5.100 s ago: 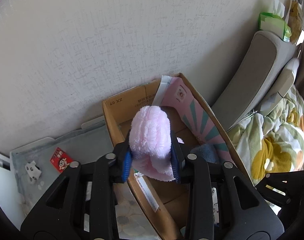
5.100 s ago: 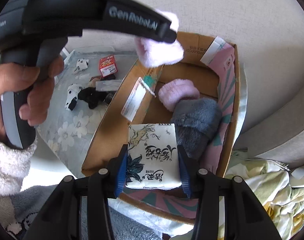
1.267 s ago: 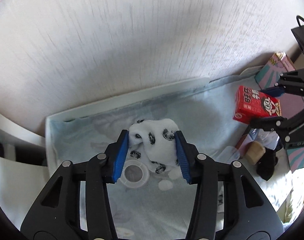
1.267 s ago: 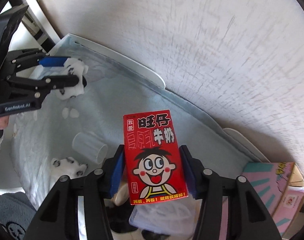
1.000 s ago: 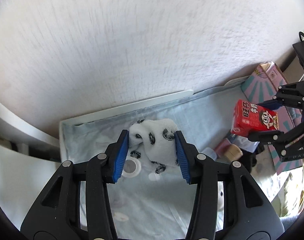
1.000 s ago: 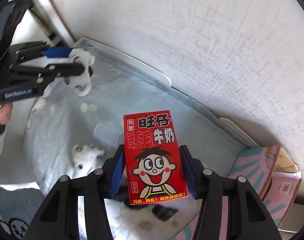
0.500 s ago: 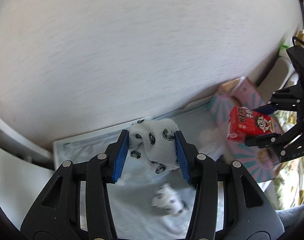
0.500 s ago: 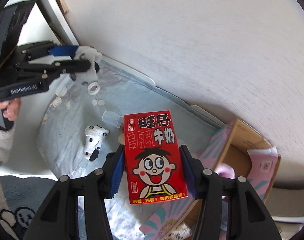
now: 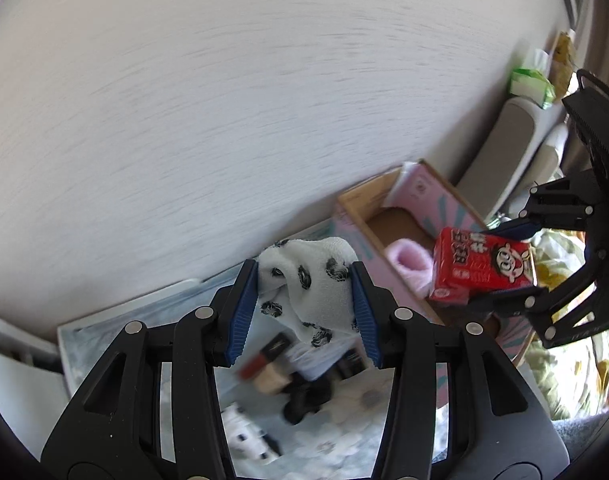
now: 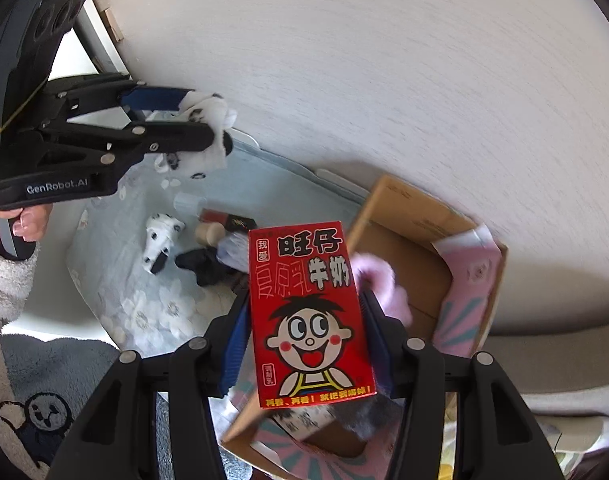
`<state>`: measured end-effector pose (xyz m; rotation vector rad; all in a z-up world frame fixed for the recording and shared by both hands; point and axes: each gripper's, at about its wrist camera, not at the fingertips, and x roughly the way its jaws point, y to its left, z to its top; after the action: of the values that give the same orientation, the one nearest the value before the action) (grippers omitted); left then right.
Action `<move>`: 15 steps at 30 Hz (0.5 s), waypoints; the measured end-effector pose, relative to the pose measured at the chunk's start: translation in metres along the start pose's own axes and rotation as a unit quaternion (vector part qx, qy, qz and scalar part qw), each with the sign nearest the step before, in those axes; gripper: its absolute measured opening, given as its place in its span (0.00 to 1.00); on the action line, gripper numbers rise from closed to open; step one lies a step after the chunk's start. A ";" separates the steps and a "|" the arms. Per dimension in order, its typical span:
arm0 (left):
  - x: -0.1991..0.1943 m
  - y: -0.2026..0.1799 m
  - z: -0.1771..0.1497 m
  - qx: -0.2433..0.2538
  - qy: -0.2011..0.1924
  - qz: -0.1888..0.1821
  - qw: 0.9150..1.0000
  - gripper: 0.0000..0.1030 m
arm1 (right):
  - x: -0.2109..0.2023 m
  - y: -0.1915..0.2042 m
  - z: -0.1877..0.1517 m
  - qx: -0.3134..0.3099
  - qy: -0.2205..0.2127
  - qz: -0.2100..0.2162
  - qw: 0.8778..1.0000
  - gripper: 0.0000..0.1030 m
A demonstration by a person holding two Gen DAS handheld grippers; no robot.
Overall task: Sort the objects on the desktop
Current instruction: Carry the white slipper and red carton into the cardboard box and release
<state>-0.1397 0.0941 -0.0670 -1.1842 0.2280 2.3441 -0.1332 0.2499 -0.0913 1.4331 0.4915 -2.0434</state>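
Observation:
My left gripper is shut on a white sock with black spots and holds it in the air above the pale blue floral mat. It also shows in the right wrist view. My right gripper is shut on a red milk carton with a cartoon face and holds it over the near edge of the open cardboard box. The carton also shows in the left wrist view. A pink fluffy slipper lies inside the box.
On the mat lie a second spotted sock, a black cloth, a clear cup, a wooden piece and a red-black tube. A white wall stands behind. Floral bedding is at the right.
Both grippers have lifted and swung right toward the box, still holding the sock and the carton. The box and pink slipper have come into view.

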 end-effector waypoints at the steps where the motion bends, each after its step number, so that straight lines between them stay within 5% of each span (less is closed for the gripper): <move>1: 0.000 -0.005 0.002 0.004 0.000 -0.003 1.000 0.41 | -0.001 -0.003 -0.005 0.001 0.001 -0.002 1.000 0.48; 15: 0.062 -0.092 0.031 0.047 0.027 -0.035 0.998 0.41 | 0.011 -0.037 -0.070 0.029 0.022 0.006 0.999 0.48</move>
<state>-0.1459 0.2071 -0.0898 -1.1913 0.3063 2.2193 -0.1095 0.3175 -0.1275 1.5138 0.4432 -2.0366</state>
